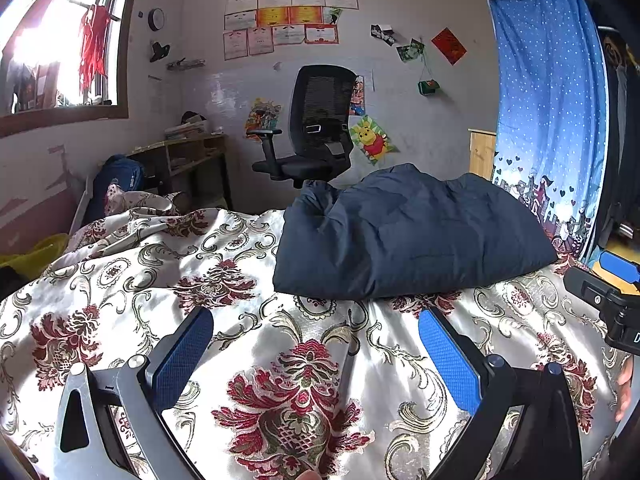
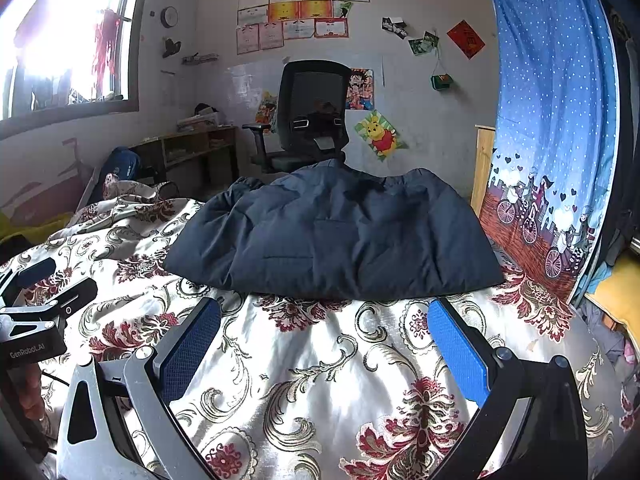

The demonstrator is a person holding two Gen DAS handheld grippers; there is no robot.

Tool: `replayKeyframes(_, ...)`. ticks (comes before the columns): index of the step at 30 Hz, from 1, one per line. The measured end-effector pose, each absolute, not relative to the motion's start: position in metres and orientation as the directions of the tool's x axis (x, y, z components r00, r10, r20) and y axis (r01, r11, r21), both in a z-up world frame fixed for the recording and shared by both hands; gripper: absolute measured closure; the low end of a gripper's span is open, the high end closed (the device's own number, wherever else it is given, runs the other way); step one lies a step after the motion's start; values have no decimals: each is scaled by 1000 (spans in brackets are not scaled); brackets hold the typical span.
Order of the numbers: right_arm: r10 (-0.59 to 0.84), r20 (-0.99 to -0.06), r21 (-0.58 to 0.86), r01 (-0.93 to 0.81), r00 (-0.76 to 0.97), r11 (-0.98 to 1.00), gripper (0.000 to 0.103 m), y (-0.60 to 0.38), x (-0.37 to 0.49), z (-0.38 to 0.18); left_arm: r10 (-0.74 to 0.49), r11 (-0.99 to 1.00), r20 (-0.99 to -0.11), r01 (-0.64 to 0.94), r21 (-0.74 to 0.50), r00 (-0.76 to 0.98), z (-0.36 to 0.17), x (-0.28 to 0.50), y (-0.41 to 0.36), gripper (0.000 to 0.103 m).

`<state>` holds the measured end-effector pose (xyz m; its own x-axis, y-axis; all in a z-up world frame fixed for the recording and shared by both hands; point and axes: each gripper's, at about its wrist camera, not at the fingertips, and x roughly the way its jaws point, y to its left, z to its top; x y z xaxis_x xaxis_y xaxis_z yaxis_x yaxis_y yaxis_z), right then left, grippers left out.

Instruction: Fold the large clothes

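A dark navy padded jacket (image 1: 404,236) lies folded into a thick bundle on the floral bedspread (image 1: 280,360); the right wrist view shows the same jacket (image 2: 336,236) straight ahead. My left gripper (image 1: 316,320) is open, its blue pads over bare bedspread just short of the jacket's near edge. My right gripper (image 2: 324,312) is open too, hovering in front of the jacket's hem with nothing between its fingers. Each gripper appears at the edge of the other's view: the right gripper (image 1: 616,280) and the left gripper (image 2: 40,292).
A black office chair (image 1: 312,128) stands beyond the bed by the poster-covered wall. A blue dotted curtain (image 1: 552,120) hangs at the right. A wooden desk (image 1: 188,160) and rumpled bedding (image 1: 132,208) sit at the left under the window. A hand (image 1: 624,384) shows at the right edge.
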<state>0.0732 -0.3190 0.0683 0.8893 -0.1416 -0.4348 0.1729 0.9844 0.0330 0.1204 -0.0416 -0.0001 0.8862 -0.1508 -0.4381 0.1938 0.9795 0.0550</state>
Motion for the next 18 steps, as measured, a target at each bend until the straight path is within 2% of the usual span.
replayKeyframes(18, -143, -441, 36, 177, 886, 984, 1, -318, 73, 65, -153, 978, -440, 198, 59, 885, 0, 120, -41, 0)
